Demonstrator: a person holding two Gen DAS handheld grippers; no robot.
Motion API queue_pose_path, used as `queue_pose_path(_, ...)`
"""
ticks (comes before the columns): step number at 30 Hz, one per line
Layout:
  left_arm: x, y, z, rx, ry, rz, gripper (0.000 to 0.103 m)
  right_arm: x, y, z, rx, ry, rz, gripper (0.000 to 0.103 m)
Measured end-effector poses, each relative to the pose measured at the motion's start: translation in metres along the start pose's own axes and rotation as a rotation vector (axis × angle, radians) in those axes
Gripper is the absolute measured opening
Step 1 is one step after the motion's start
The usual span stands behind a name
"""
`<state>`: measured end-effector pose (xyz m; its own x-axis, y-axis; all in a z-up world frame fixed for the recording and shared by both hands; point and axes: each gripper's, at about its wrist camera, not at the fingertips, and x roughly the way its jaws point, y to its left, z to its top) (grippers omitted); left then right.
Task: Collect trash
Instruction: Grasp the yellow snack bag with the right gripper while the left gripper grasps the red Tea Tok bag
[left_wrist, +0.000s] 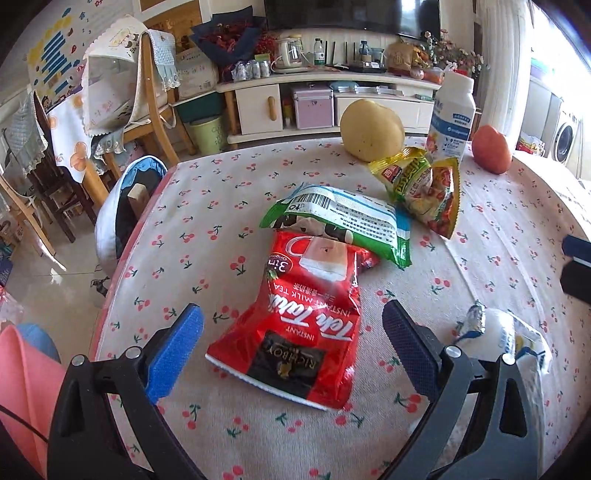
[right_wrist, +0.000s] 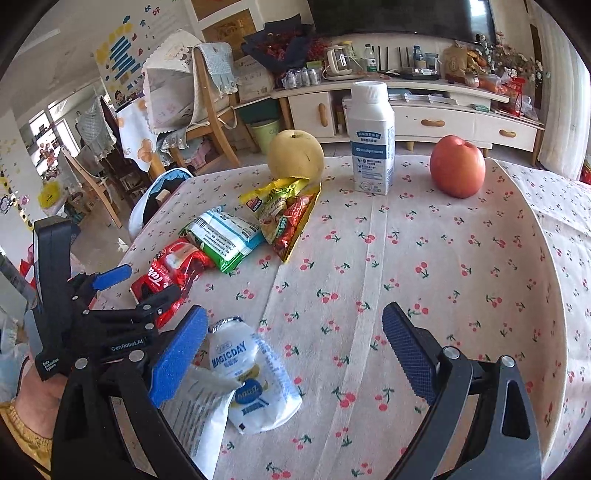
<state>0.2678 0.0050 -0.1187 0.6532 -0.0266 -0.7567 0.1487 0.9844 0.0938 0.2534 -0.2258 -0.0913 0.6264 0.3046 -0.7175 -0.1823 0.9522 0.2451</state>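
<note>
Left wrist view: left gripper (left_wrist: 291, 341) low over the worktop (left_wrist: 498, 229), jaws wide apart, holding nothing; red Teh Tarik pouch (left_wrist: 295, 332) lies flat between the two fingers, lower centre of frame, touching neither. Green-white wrapper (left_wrist: 343, 221) overlaps the pouch's far end, mid-frame. Yellow-red snack wrapper (left_wrist: 424, 188) just beyond it, upper centre-right, up against the pear (left_wrist: 371, 129). White bottle (left_wrist: 452, 118) upright beside the pear, apple (left_wrist: 491, 147) at upper right. White yogurt pouch (left_wrist: 506, 336) at lower right, partly hidden behind the right-hand finger. Bin with dark liner (left_wrist: 125, 206) on the floor at left, beside the worktop edge. Right wrist view: right gripper (right_wrist: 293, 347) also low over the cherry-print cloth, jaws wide open, gripping nothing; yogurt pouch (right_wrist: 255, 380) lies crumpled at lower left, just beside the left-hand blue pad, contact unclear. Left gripper (right_wrist: 144, 284) shows at left of frame with the red pouch (right_wrist: 173, 273) under it. Green-white wrapper (right_wrist: 225, 236) and snack wrapper (right_wrist: 288, 218) run diagonally toward upper centre, then pear (right_wrist: 295, 155), bottle (right_wrist: 371, 140), apple (right_wrist: 458, 166) along the top
</note>
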Motion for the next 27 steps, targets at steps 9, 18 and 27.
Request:
queue_pose_path(9, 0.016, -0.002, 0.003, 0.006, 0.042, -0.012, 0.082, 0.044, -0.010, 0.031, 0.002, 0.011, 0.067, 0.094)
queue_pose_path(18, 0.016, -0.007, 0.003, 0.005, 0.036, -0.013, 0.073, 0.083, -0.028, 0.058, 0.071, 0.050, 0.141, 0.094)
queue_pose_path(27, 0.015, -0.010, 0.002, -0.002, 0.033, -0.020, 0.069, 0.110, -0.020, 0.069, 0.080, 0.028, 0.214, 0.070)
